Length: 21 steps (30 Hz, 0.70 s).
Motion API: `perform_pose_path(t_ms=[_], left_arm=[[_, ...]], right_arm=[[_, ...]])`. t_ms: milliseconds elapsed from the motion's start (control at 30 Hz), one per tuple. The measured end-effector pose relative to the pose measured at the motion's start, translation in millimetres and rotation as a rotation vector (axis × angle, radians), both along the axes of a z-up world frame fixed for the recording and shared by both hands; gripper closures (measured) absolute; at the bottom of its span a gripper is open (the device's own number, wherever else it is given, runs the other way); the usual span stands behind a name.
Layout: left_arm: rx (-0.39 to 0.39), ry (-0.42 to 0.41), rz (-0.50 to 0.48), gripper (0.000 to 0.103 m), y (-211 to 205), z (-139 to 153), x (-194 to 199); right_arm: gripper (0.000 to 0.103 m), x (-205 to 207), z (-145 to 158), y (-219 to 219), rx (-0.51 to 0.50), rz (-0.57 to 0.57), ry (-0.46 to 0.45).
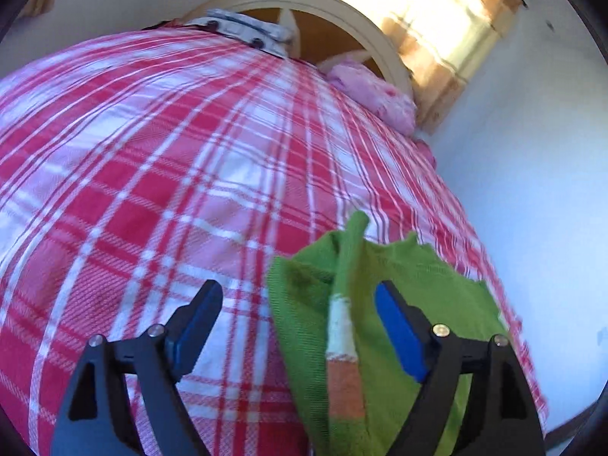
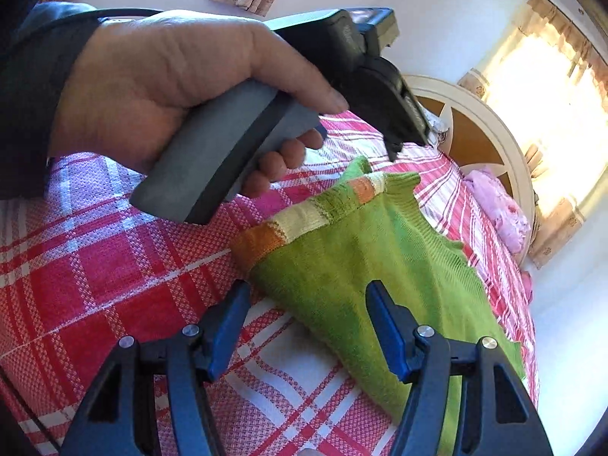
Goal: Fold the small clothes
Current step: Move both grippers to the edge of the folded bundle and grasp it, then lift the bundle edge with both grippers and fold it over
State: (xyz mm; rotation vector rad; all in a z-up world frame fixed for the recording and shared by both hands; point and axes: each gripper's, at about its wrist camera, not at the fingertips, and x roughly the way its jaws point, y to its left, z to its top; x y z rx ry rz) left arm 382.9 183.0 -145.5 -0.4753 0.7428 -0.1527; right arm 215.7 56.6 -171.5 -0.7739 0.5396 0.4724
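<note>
One green knit sweater point(image 2: 364, 250) on the plaid bed cover point(image 1: 152, 174), near the bed's right edge. One pink garment point(image 1: 374, 95) and one folded plaid item point(image 1: 247, 28) lie up by the headboard point(image 1: 334, 3). Sweater's long axis runs toward the headboard; its striped sleeve point(image 2: 304, 216) lies along the left side. Left gripper point(image 1: 298, 326): jaws spread wide, empty, over the sweater's left part. Right gripper point(image 2: 307, 323): jaws wide too, holding nothing, over the near end. Left hand point(image 2: 159, 83) grips its handle above the bed.

Green knit garment point(image 2: 353, 262), orange-and-cream striped edge, partly folded, lying flat on red plaid bedspread point(image 2: 95, 266).
</note>
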Motion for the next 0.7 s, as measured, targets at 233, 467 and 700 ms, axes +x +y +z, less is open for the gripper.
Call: perform_pose_path(t_ms=[233, 467, 700], left_arm=[[0.065, 0.090, -0.074, 0.027, -19.4, -20.6, 23.8], [-0.029, 0.110, -0.106, 0.089, -9.7, -24.9, 36.5], [-0.198, 0.082, -0.093, 0.092, -0.2, -15.4, 32.8]], right_arm=[[0.039, 6.6, 3.2, 2.2, 0.011, -0.027, 0.014], [0.072, 7.2, -0.2, 8.9, 0.009, -0.025, 0.024], [0.096, 10.7, 27.6, -13.6, 0.148, -0.062, 0.047]])
